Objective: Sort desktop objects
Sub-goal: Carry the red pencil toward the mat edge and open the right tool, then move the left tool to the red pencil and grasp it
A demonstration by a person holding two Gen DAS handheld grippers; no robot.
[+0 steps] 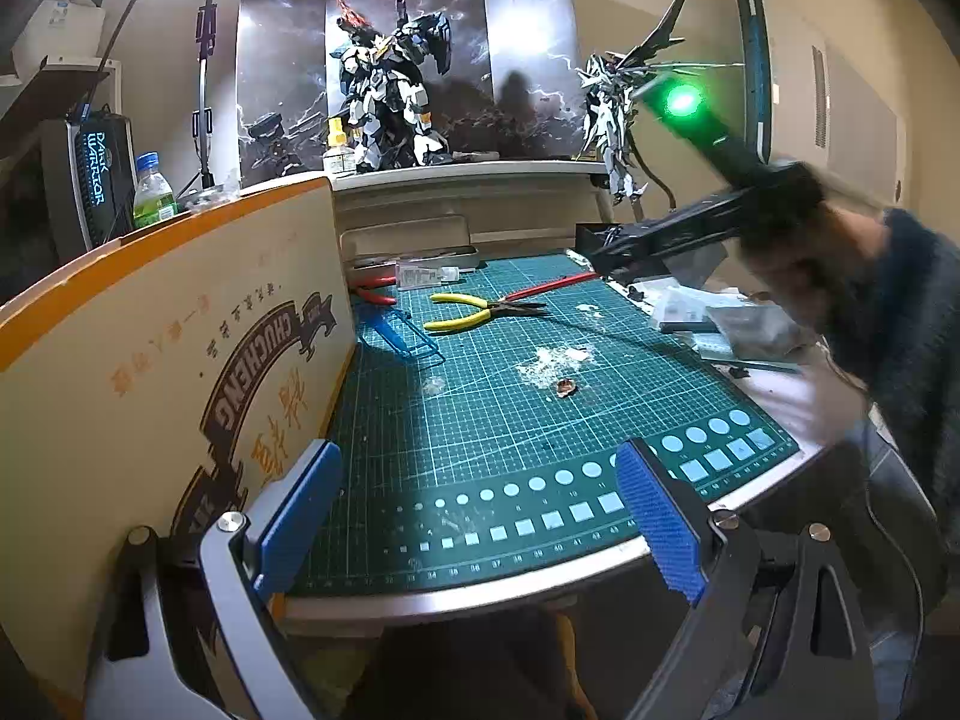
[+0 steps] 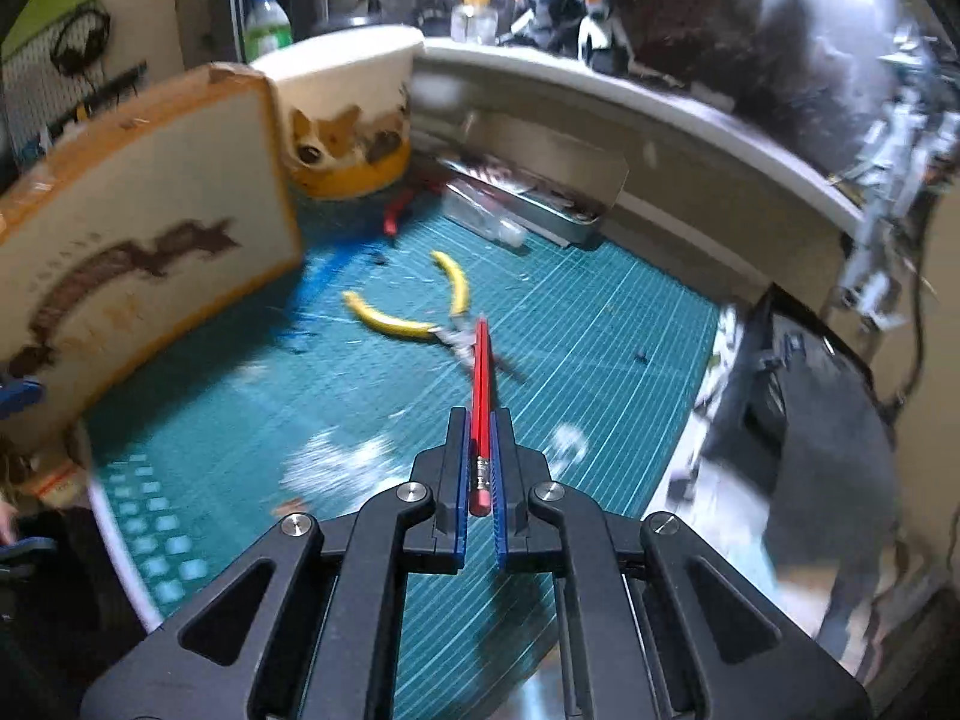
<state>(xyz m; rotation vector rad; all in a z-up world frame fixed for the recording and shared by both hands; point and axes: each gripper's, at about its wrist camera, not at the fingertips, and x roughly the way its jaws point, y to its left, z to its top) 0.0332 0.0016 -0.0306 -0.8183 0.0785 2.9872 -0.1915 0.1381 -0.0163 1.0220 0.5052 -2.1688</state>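
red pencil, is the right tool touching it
Touching. The right wrist view shows the red pencil pinched between the blue pads of the right tool, its eraser end sitting between them with no gap.

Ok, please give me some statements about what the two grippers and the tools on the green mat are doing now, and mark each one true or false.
1. The right gripper is shut on the red pencil. True.
2. The pencil's eraser end points away from the camera. False: the eraser end sits toward the camera, between the fingers; the shaft points forward.
3. The left gripper holds the yellow-handled pliers. False: its fingers are wide apart and hold nothing; the pliers lie on the green cutting mat.
4. The pliers lie with their handles spread apart. True.
5. An open metal tin stands at the far edge of the mat. True.
6. The pencil is blue. False: it is red.
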